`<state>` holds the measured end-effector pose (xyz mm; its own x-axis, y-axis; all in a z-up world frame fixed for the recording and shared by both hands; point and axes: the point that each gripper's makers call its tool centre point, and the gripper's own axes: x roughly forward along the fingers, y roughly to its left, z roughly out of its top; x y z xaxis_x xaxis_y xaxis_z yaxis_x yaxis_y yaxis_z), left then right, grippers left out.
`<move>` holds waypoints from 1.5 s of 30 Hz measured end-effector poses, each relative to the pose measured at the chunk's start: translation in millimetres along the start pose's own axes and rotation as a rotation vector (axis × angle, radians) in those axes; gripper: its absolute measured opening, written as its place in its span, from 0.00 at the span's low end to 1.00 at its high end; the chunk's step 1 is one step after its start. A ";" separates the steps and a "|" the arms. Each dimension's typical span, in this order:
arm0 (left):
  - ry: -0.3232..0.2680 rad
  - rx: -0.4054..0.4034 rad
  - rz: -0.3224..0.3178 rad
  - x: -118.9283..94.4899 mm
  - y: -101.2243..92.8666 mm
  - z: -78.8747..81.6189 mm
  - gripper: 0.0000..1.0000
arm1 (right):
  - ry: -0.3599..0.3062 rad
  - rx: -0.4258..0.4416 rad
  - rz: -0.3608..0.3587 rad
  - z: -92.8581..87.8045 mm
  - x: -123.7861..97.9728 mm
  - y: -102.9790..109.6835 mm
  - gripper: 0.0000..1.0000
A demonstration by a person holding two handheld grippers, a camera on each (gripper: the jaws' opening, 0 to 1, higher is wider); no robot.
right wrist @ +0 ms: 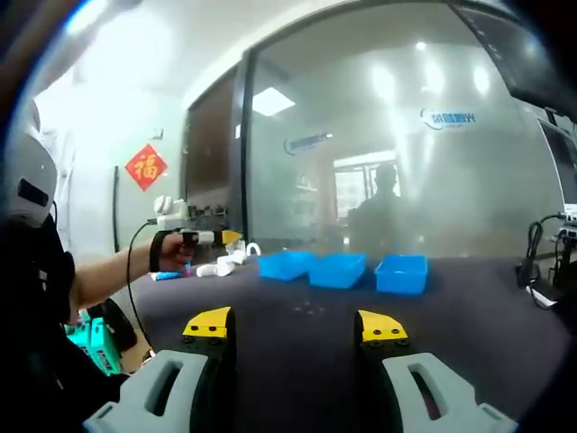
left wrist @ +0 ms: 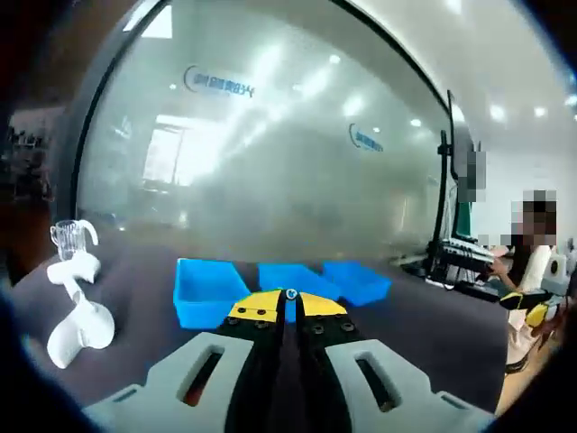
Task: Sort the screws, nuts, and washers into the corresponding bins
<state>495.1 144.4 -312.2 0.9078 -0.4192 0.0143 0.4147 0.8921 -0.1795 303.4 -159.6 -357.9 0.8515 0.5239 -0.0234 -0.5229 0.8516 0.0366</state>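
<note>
Overhead, ceiling lights glare off a frosted glass wall (right wrist: 397,162) printed with blue logos, the backdrop to a dark grey bench (right wrist: 297,343) in an office workroom. Three blue bins (right wrist: 341,269) stand in a row along the bench's far side, apparently set out one per kind of part. White stands (left wrist: 77,307) sit near the bench's left end, one topped with a clear cup. Held level and pointed at the bins, the right gripper (right wrist: 296,327) has its yellow-tipped fingers wide apart, seemingly ready to pick. Small pale specks (right wrist: 306,309) on the bench just before the middle bin may be the screws, nuts and washers; they are too small to tell apart. The left gripper (left wrist: 290,301), raised above the bench in the person's hand, has its fingers pressed together, a tiny bluish bit showing at the tips, too small to identify. Sorting looks barely begun.
</note>
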 end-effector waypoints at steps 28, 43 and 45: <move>0.055 0.054 0.205 124.6 93.2 6.5 0.06 | 0.023 0.027 -0.036 -12.1 -7.2 -11.4 0.48; 0.098 0.046 0.196 130.8 85.7 -11.3 0.06 | 0.025 0.026 -0.033 -12.4 -5.7 -9.1 0.48; 0.093 0.061 0.193 129.8 82.7 -9.9 0.06 | 0.021 0.030 -0.036 -11.6 -6.2 -10.0 0.48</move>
<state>646.5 162.1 -334.8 0.9621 -0.2512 -0.1059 0.2397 0.9646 -0.1100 302.9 -171.1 -369.7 0.8686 0.4934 -0.0463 -0.4903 0.8691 0.0649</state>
